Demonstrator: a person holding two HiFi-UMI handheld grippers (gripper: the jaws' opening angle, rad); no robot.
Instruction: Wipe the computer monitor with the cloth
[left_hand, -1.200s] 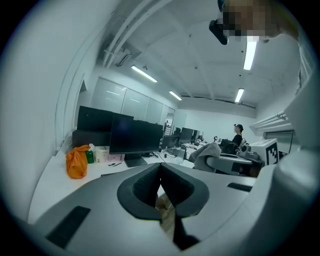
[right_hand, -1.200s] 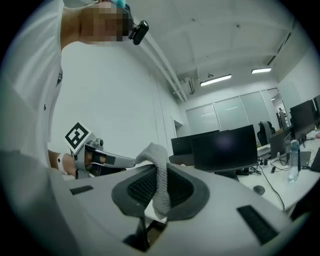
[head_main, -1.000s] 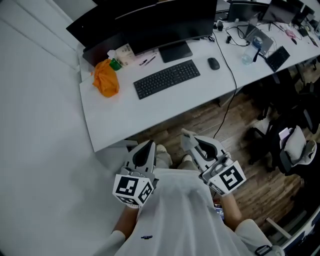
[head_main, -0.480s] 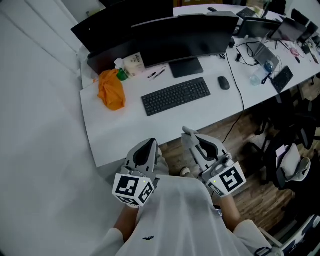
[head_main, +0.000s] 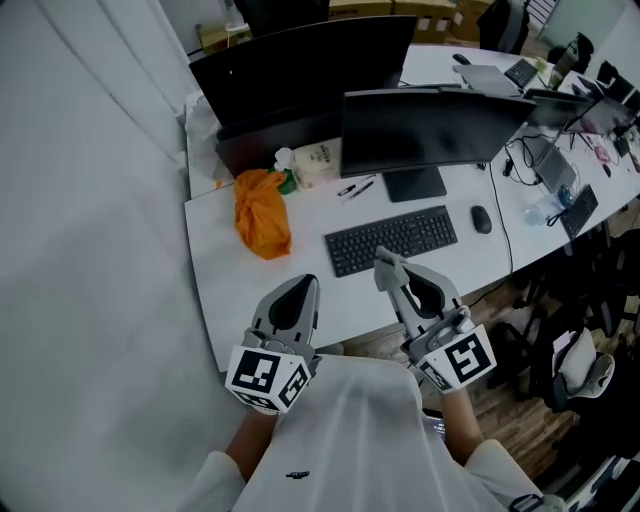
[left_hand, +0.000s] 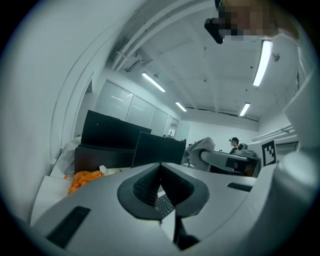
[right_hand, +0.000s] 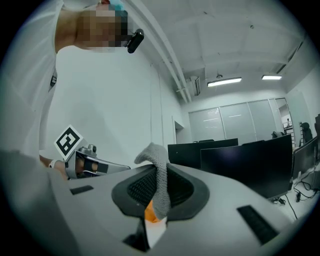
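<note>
Coarse grey knit cloth (right_hand: 160, 165) sits in the right gripper's (right_hand: 156, 192) matt plastic jaws. Ahead, the monitor (head_main: 425, 130) is dull black, the desk (head_main: 260, 290) smooth white.

The desk (head_main: 250, 290) got way closer: the floor (head_main: 500, 395) gap in front of it closed, and the left gripper (head_main: 299, 286) and right gripper (head_main: 386, 264) ended up overlapping its near edge, right by the keyboard (head_main: 390, 240).
</note>
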